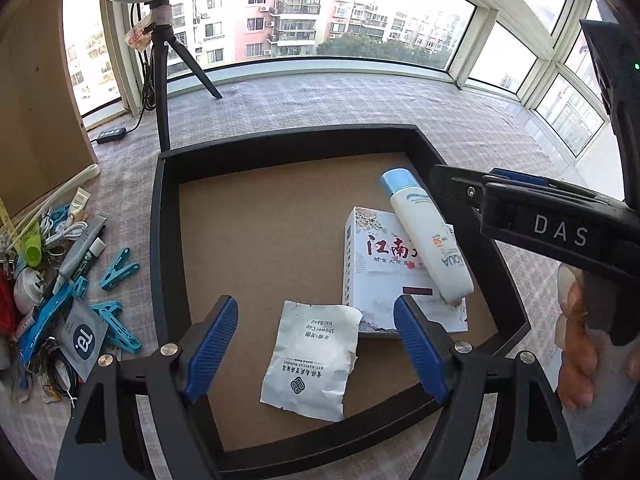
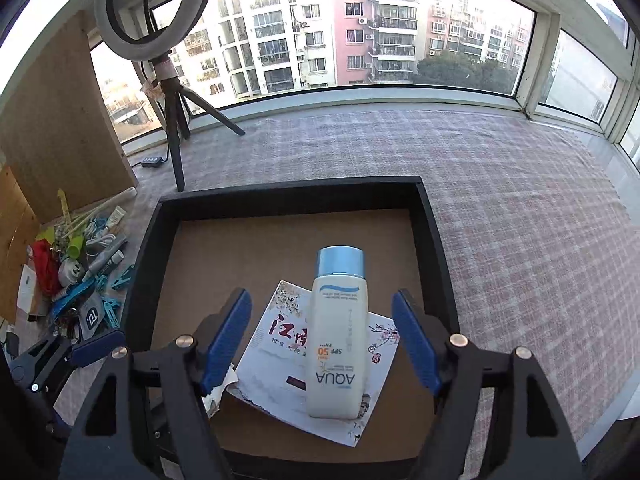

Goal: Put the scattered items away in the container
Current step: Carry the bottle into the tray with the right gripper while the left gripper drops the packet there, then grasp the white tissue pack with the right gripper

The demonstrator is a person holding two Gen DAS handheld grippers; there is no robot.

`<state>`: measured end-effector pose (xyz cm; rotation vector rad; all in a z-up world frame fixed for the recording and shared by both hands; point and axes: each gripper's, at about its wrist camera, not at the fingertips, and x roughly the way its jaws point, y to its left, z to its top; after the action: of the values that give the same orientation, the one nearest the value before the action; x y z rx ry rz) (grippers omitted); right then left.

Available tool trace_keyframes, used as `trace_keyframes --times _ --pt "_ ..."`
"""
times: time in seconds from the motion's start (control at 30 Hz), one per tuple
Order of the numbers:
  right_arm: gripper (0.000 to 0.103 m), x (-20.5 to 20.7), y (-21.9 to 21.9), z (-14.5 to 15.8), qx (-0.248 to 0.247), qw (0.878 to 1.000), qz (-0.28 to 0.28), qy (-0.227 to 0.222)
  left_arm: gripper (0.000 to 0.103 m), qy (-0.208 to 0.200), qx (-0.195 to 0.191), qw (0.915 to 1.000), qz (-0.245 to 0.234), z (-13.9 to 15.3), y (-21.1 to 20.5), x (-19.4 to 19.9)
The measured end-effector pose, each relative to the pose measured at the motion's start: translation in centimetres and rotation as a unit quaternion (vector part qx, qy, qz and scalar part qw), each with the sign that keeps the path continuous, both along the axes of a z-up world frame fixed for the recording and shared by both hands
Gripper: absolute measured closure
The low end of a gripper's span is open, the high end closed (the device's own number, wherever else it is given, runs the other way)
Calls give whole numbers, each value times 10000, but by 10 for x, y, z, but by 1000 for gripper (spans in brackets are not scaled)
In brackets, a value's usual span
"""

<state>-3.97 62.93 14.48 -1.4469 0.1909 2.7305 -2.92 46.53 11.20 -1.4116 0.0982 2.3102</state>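
Observation:
A black square tray with a brown floor lies on the checked cloth. In it lie a white box with red characters, a white AQUA bottle with a blue cap resting on the box, and a white shower-cap sachet. My left gripper is open above the sachet. My right gripper is open, its fingers on either side of the bottle and apart from it. The right gripper also shows at the right of the left wrist view.
A heap of scattered items lies left of the tray: blue clothes pegs, cables, a plug, tubes, a grey sachet. A ring light on a tripod stands behind. A wooden board leans at the left.

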Motion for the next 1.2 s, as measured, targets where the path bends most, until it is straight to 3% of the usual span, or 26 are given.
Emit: trace_keyframes --times 0.27,0.47,0.93,1.2 --pt "31 -11 -17 -2 -368 9992 84 -99 24 15 46 9992 394 3 -43 -4" --pt "31 -19 -57 7 -411 9985 372 -26 24 123 -90 9966 811 11 -101 -5" --pt "31 -26 -212 19 -768 9889 1267 132 24 366 -439 9848 1642 15 -281 9" --pt "31 -23 -307 18 -666 9797 1886 108 24 391 -577 9769 2018 6 -373 21"
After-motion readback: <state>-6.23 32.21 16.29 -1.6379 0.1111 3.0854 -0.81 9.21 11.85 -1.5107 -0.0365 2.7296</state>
